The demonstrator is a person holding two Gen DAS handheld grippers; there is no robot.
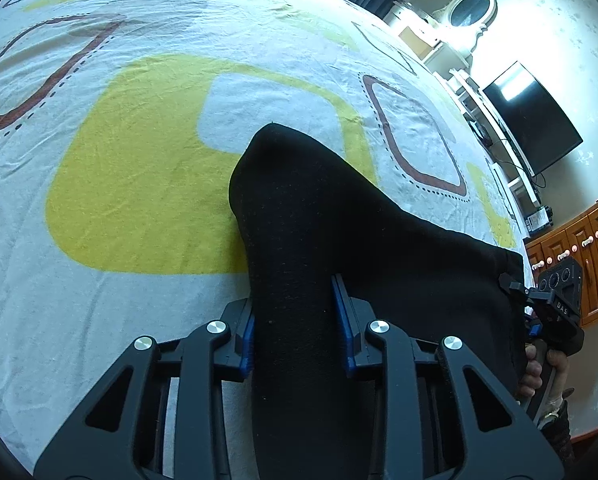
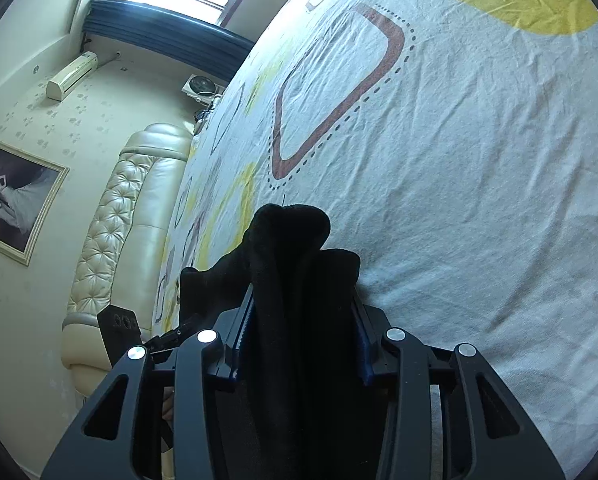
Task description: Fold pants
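The black pants [image 1: 319, 216] hang stretched between my two grippers above the bed. My left gripper [image 1: 299, 320] is shut on one end of the pants, the cloth bunched between its blue-padded fingers [image 1: 345, 320]. My right gripper [image 2: 303, 328] is shut on the other end of the pants [image 2: 291, 248], which bulges up between its fingers. The right gripper also shows at the right edge of the left wrist view [image 1: 555, 304], and the left gripper at the left of the right wrist view [image 2: 123, 328].
The bed sheet [image 1: 139, 184] is white with yellow and brown shapes, and wrinkled [image 2: 479, 160]. A padded headboard [image 2: 115, 232] lies to the left. A TV [image 1: 535, 120], shelves and a wooden cabinet [image 1: 587, 252] stand beyond the bed's right edge.
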